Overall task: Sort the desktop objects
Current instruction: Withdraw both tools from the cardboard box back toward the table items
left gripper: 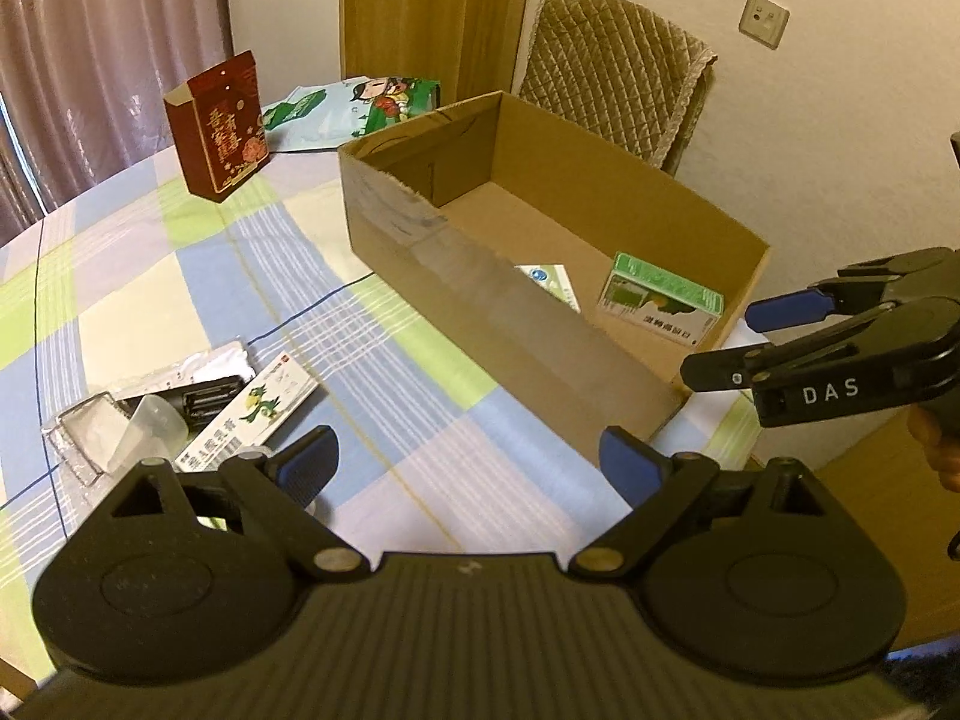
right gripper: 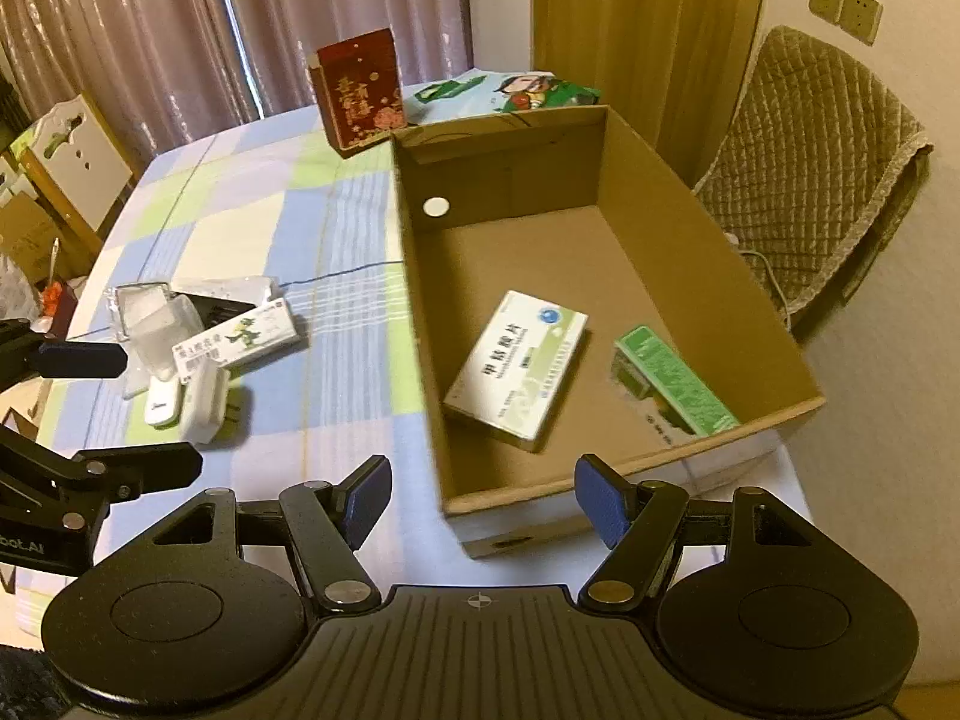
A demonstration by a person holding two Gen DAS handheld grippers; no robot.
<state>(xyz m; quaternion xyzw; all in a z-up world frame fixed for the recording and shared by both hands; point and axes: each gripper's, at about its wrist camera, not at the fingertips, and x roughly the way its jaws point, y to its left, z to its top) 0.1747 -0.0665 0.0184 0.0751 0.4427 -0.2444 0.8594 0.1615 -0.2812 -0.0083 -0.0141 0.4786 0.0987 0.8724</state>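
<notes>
so: both claws wide, holding nothing — left gripper (left gripper: 465,462), right gripper (right gripper: 480,501). two packs already inside open brown cardboard box (right gripper: 708,222); white dragon-print carton (right gripper: 240,336) waiting in clutter beside it. risk: snagging neighbouring clear plastic cup (right gripper: 159,324).

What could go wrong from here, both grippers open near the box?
1. The pile left of the cardboard box overlaps: grabbing the dragon-print box may drag the clear cup along.
2. The left gripper and right gripper sit close together, so they could collide.
</notes>
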